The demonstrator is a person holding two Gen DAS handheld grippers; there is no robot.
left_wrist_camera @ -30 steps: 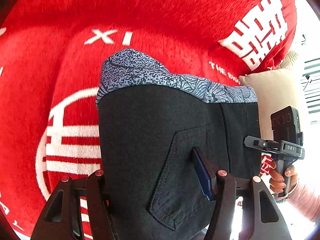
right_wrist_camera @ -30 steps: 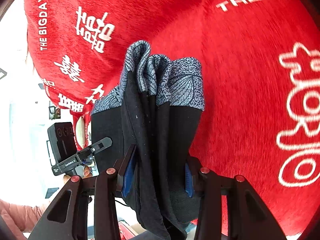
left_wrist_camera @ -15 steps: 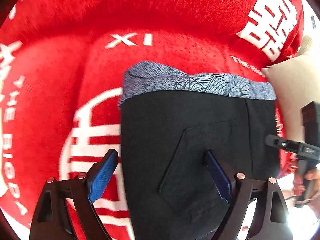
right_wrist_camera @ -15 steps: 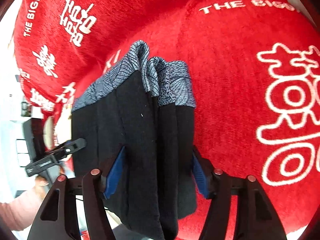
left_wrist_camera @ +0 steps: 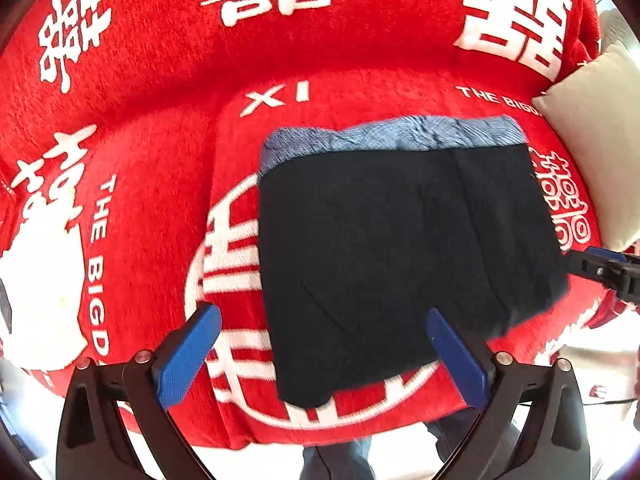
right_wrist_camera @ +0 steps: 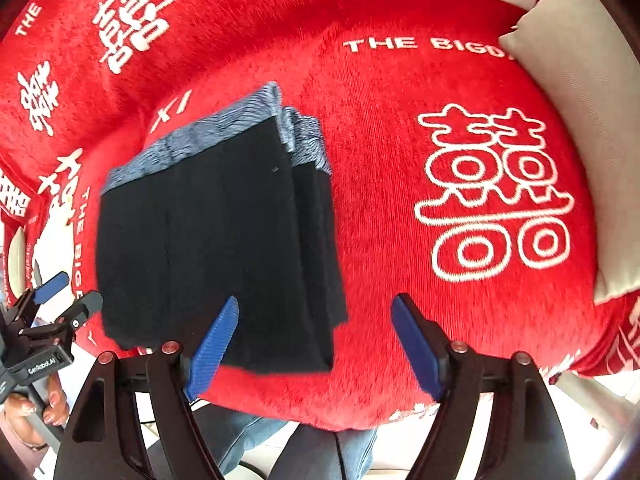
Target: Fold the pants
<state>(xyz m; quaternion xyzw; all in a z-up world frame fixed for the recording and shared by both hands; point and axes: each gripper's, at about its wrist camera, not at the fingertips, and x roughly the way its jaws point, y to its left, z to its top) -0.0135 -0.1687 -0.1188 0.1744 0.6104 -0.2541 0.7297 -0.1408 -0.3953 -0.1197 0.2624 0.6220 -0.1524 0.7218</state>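
The black pants [left_wrist_camera: 392,248] lie folded into a thick rectangle on the red blanket [left_wrist_camera: 160,140], with the blue patterned waistband [left_wrist_camera: 392,136] along the far edge. They also show in the right wrist view [right_wrist_camera: 216,248], layers stacked at the right side. My left gripper [left_wrist_camera: 320,352] is open and empty, hovering above the near edge of the pants. My right gripper [right_wrist_camera: 314,340] is open and empty above the pants' near right corner. The right gripper's tip shows at the left wrist view's right edge [left_wrist_camera: 600,268]; the left gripper [right_wrist_camera: 52,300] shows at the right wrist view's left edge.
The red blanket with white characters covers a sofa seat and backrest [right_wrist_camera: 400,8]. A beige cushion [left_wrist_camera: 596,140] leans at the right, also in the right wrist view [right_wrist_camera: 568,92]. The seat's front edge [right_wrist_camera: 320,420] is just below both grippers, with the person's jeans [right_wrist_camera: 320,452] beyond.
Both grippers have opened, let go of the pants and pulled back and up. The pants now lie flat on the blanket instead of hanging from the fingers.
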